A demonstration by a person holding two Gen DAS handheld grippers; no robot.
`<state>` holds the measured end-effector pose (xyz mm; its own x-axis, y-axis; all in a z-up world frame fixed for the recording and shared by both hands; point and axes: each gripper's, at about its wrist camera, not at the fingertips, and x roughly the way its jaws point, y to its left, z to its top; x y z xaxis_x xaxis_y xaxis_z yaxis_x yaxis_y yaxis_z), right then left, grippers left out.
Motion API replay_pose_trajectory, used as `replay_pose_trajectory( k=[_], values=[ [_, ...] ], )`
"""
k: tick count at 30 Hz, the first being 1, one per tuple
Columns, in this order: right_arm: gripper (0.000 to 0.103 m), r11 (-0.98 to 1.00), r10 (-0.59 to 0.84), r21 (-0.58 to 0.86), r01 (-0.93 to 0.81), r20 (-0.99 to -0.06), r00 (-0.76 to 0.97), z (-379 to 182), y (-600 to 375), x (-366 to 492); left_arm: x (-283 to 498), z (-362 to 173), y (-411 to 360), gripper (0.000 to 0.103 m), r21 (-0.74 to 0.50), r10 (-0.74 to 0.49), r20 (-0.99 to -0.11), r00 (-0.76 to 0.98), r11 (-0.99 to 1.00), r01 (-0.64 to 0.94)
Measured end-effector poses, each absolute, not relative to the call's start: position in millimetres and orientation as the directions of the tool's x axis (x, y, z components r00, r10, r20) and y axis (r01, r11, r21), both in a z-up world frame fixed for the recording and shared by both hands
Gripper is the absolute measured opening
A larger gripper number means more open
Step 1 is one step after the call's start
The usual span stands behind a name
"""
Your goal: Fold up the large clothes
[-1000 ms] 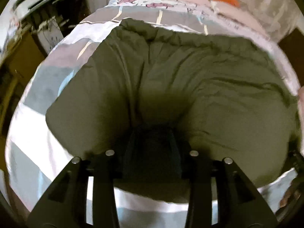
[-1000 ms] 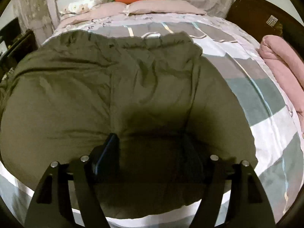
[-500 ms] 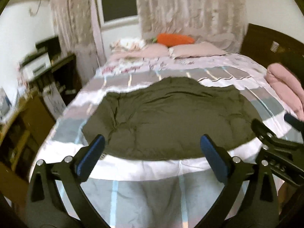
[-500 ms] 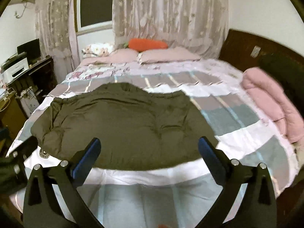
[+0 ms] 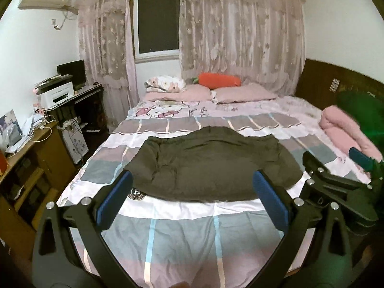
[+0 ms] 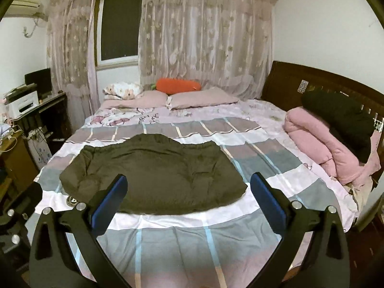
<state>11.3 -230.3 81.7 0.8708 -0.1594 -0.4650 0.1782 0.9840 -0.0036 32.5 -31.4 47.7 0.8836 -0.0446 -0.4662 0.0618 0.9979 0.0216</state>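
A dark olive padded garment [image 5: 211, 165] lies folded into a wide, flat bundle on the striped bed cover [image 5: 182, 235]; it also shows in the right wrist view [image 6: 153, 175]. A round logo patch [image 5: 136, 193] peeks out at its near left edge. My left gripper [image 5: 190, 199] is open and empty, held back above the foot of the bed. My right gripper [image 6: 188, 201] is open and empty too, beside it; it shows at the right of the left wrist view [image 5: 336, 184].
Pink pillows [image 6: 201, 98] and an orange carrot cushion [image 6: 177, 86] lie at the far side. A rolled pink quilt [image 6: 321, 144] with a black garment [image 6: 340, 120] sits at the right by the wooden headboard. A desk with a printer [image 5: 56, 94] stands left.
Both grippers let go of the olive garment, opened wide and pulled back and up from it. The garment now lies on the bed by itself.
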Motion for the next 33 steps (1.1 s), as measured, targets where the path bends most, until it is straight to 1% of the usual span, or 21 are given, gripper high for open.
replay_pose_trajectory(
  k=[4,7,11,24,33],
  values=[
    [0.102,0.986,-0.145,0.005,0.165,-0.45,0.881,90.9,-226.2,-9.6,9.6,60.2,-28.8,0.101,0.005,-0.052,-0.446,0.893,0.998,0.061],
    [0.102,0.986,-0.15,-0.006,0.164,-0.436,0.888,95.7,-224.0,-22.8,-5.3,67.8,-31.0,0.101,0.014,-0.048,-0.423,0.905,0.998,0.06],
    [0.102,0.987,-0.141,0.008,0.161,-0.438,0.888,97.1,-229.1,-30.9,-17.3,72.3,-33.4,0.101,0.026,-0.039,-0.402,0.915,0.998,0.054],
    [0.102,0.984,-0.157,0.006,0.176,-0.416,0.895,98.5,-239.9,-44.3,-32.8,78.0,-38.1,0.101,0.037,-0.039,-0.387,0.921,0.998,0.058],
    [0.102,0.984,-0.167,-0.015,0.176,-0.401,0.901,100.9,-233.4,-52.1,-37.6,81.5,-34.9,0.101,0.022,-0.044,-0.39,0.92,0.998,0.057]
  ],
)
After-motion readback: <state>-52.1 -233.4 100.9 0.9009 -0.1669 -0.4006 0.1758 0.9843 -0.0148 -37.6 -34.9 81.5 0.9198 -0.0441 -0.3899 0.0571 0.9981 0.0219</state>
